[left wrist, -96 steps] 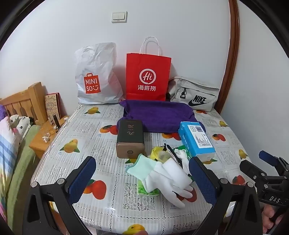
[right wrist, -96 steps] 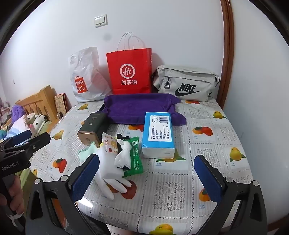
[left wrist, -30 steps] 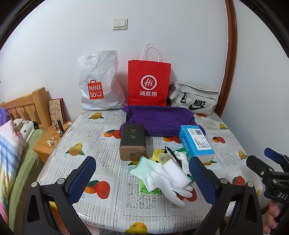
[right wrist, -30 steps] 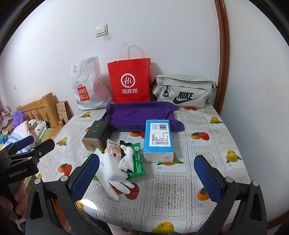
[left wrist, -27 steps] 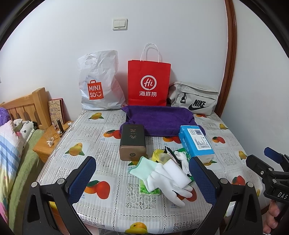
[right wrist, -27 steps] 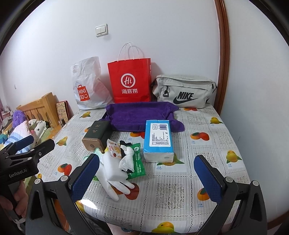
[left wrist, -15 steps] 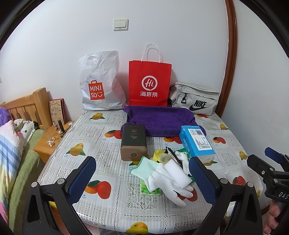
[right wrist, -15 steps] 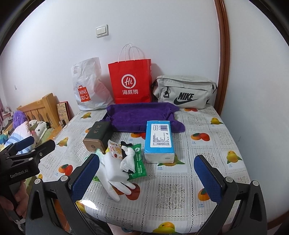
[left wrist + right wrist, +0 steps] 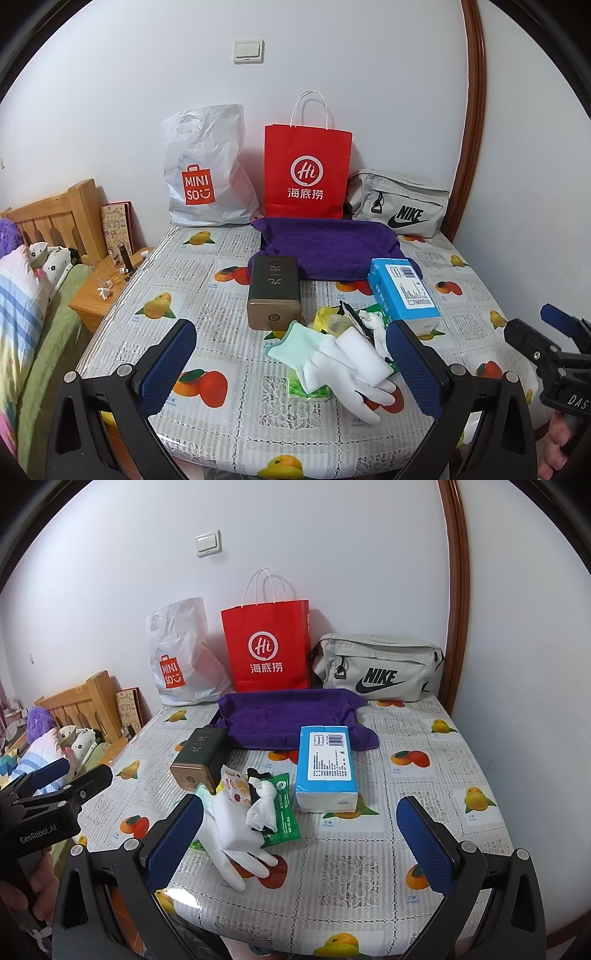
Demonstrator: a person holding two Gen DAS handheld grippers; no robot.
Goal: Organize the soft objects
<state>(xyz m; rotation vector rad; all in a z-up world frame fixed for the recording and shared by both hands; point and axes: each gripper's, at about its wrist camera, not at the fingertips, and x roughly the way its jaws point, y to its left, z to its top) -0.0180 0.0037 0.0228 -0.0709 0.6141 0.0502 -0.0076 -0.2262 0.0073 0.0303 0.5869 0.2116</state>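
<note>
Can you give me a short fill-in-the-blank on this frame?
1. The bag between the Miniso bag and the Nike pouch is coloured ____.
2. The white glove has a ____ cuff.
3. Both the left gripper and right gripper hold ____.

Missing words: red; green; nothing

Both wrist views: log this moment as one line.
left gripper: open, empty | right gripper: open, empty | white glove: on table, ungrasped | tissue pack: untouched
</note>
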